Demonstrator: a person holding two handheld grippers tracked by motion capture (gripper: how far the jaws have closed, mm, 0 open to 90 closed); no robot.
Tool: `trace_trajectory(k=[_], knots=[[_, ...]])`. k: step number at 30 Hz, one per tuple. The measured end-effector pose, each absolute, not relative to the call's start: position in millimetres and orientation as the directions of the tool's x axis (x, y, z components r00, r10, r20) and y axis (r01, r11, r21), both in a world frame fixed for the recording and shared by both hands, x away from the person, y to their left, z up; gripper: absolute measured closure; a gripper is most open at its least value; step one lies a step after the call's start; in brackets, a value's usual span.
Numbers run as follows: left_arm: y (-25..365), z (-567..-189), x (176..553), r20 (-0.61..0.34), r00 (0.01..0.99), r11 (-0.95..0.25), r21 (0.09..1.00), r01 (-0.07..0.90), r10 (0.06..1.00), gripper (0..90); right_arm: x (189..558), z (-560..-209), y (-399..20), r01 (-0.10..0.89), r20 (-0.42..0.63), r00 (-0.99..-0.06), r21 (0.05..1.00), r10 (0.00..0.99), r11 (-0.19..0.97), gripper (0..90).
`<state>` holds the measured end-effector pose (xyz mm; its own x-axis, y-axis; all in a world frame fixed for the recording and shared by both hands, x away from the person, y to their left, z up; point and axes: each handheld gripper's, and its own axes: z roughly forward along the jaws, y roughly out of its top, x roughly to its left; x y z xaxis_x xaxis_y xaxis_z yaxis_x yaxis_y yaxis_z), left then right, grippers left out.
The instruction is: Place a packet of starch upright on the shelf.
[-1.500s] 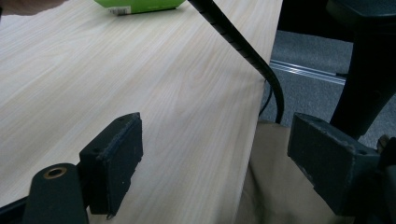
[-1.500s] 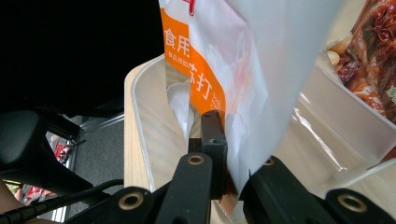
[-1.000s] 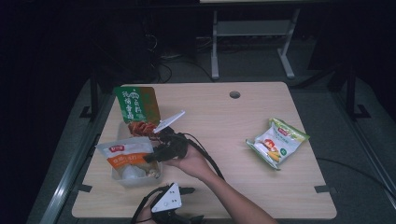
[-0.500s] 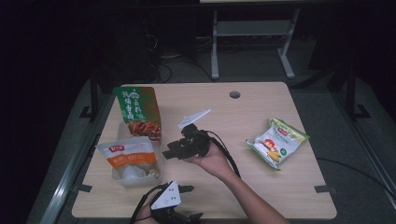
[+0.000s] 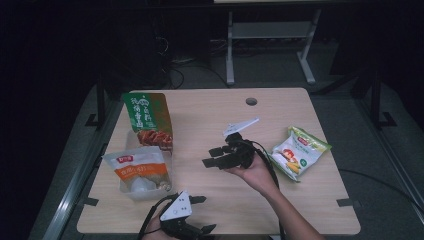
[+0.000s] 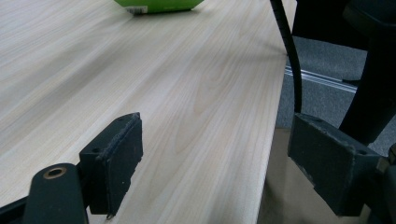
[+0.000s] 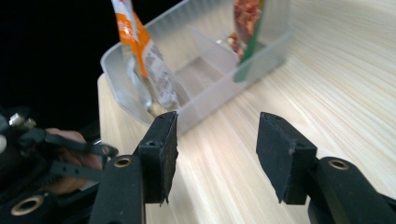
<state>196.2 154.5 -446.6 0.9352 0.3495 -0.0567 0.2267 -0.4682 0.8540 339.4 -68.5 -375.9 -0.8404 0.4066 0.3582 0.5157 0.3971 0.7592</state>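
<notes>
While both grippers stand empty with jaws apart, we note the right gripper (image 5: 214, 157) mid-table and the left gripper (image 5: 206, 229) at 6 o'clock. Risk: swinging toward the snack bag (image 5: 299, 151) at 3 o'clock, its cable may snag.

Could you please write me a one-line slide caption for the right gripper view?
Right gripper, jaws open and empty, faces a clear divided bin holding two snack packets on the wooden table.
</notes>
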Motion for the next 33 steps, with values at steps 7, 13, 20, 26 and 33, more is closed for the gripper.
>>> trace_trajectory(k=[7,13,20,26,33], knots=[[156,-446,198,-0.053,0.935,-0.464,0.858,0.223,0.351,17.8,337,-381,-107,0.543,0.346,-0.809,0.750,0.476,0.379,44.1],[157,-445,199,-0.044,0.933,-0.469,0.856,0.219,0.356,17.8,333,-385,-144,0.575,0.339,-0.766,0.742,0.545,0.346,42.5],[157,-445,199,-0.050,0.932,-0.462,0.858,0.224,0.360,17.8,330,-391,-185,0.611,0.333,-0.708,0.730,0.623,0.305,41.0],[157,-445,199,-0.054,0.931,-0.457,0.860,0.227,0.361,17.8,326,-395,-212,0.629,0.313,-0.668,0.722,0.675,0.288,40.1],[156,-445,199,-0.056,0.931,-0.457,0.860,0.229,0.361,17.8,318,-398,-247,0.651,0.298,-0.609,0.717,0.735,0.248,39.4]])
